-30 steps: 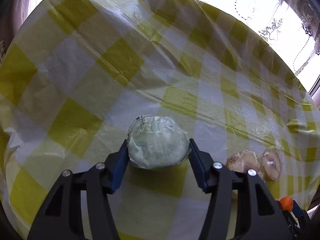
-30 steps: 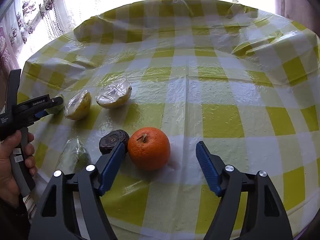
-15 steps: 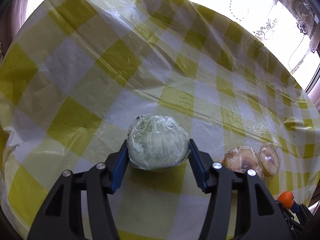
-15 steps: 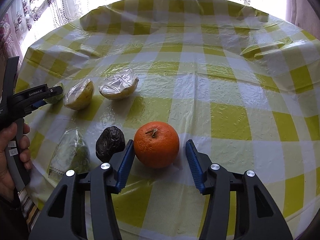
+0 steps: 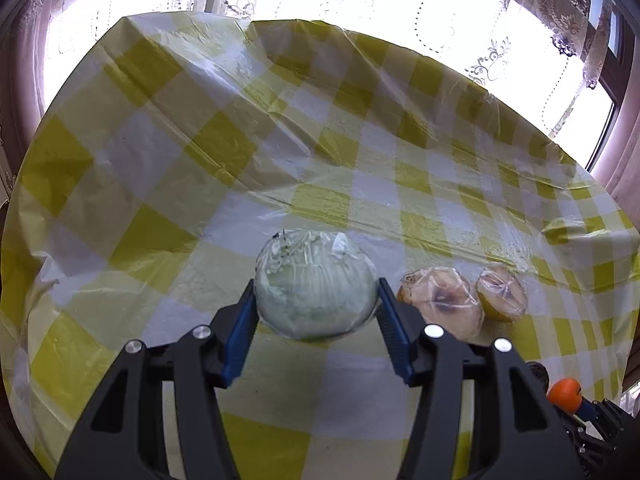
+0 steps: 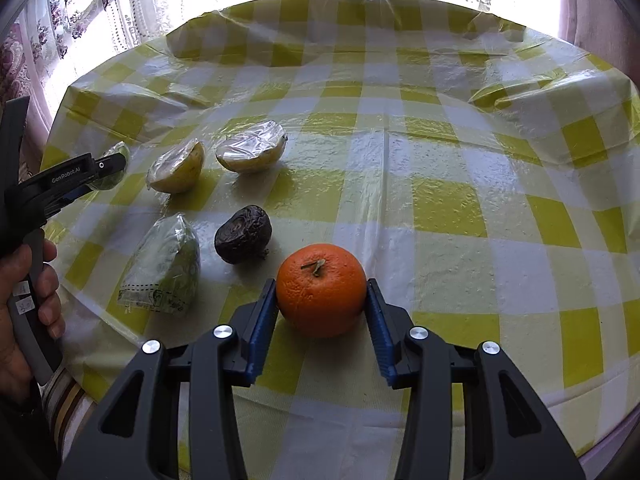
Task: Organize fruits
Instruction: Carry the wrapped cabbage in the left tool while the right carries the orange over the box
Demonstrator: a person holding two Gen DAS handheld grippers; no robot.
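Note:
My left gripper (image 5: 316, 300) is shut on a pale green fruit half wrapped in plastic film (image 5: 316, 288), held above the checked tablecloth (image 5: 160, 160). My right gripper (image 6: 322, 300) is shut on an orange (image 6: 321, 290) that is lifted off the cloth. In the right wrist view, two wrapped yellow fruit halves (image 6: 176, 166) (image 6: 252, 152), a dark wrinkled fruit (image 6: 243, 234) and a wrapped green piece (image 6: 166, 266) lie on the left. The left gripper (image 6: 108, 166) shows at the left edge. The two yellow halves (image 5: 444, 300) (image 5: 502, 294) also show in the left wrist view.
The round table is covered with a yellow and white checked cloth under clear plastic (image 6: 440, 200), with creases near the far edge. Bright lace curtains (image 5: 360, 0) hang behind it. The orange in the right gripper (image 5: 564, 394) shows at the lower right of the left wrist view.
My right gripper has closed around the orange and raised it. My left gripper, still holding the wrapped green fruit, has tilted up, so the curtains come into view.

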